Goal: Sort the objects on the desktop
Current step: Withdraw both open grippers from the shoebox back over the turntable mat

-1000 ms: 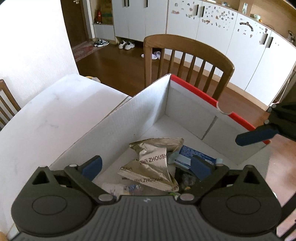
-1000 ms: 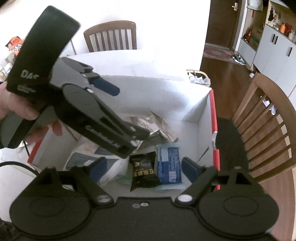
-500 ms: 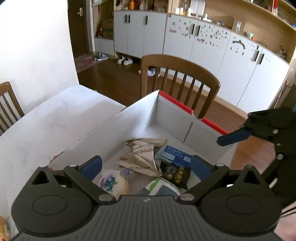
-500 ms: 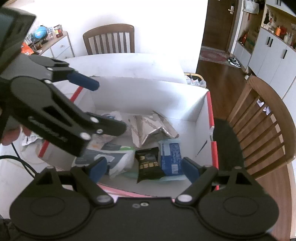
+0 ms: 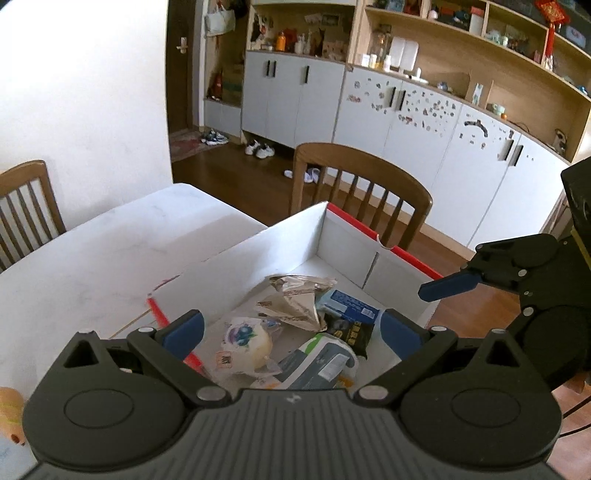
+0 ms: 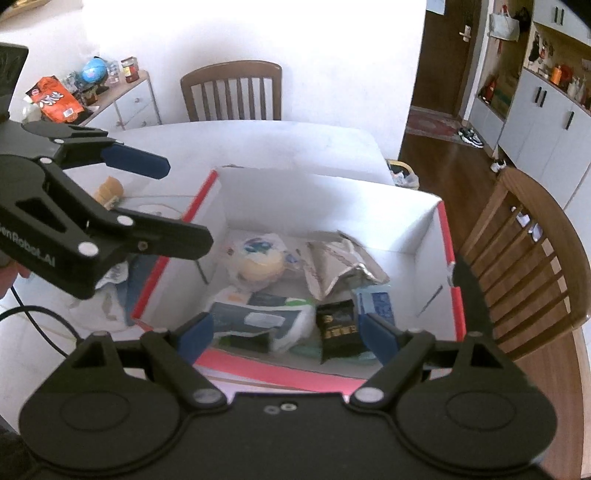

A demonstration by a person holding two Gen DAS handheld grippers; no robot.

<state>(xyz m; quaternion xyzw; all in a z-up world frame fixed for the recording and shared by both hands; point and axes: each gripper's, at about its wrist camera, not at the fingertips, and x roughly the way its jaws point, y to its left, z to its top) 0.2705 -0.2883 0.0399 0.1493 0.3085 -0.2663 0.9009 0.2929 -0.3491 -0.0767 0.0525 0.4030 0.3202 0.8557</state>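
Pulled back and up since a second ago, both grippers, left [image 5: 291, 332] and right [image 6: 286, 332], wide open and empty above the box [image 6: 332, 195] at frame centre holding the snack packets [image 6: 343, 266]; risk of snagging its rim when reaching again.

A wooden chair [image 5: 364, 192] stands behind the white table [image 5: 85, 254], with a second chair [image 5: 26, 206] at the wall. White cabinets [image 5: 388, 110] dotted with stickers run along the wood floor [image 5: 229, 173], where shoes [image 5: 258, 149] lie. Open shelves [image 5: 461, 33] above hold bottles and jars. A side cabinet [image 6: 125, 99] carries an orange snack bag [image 6: 55, 98] and a small globe [image 6: 92, 70].
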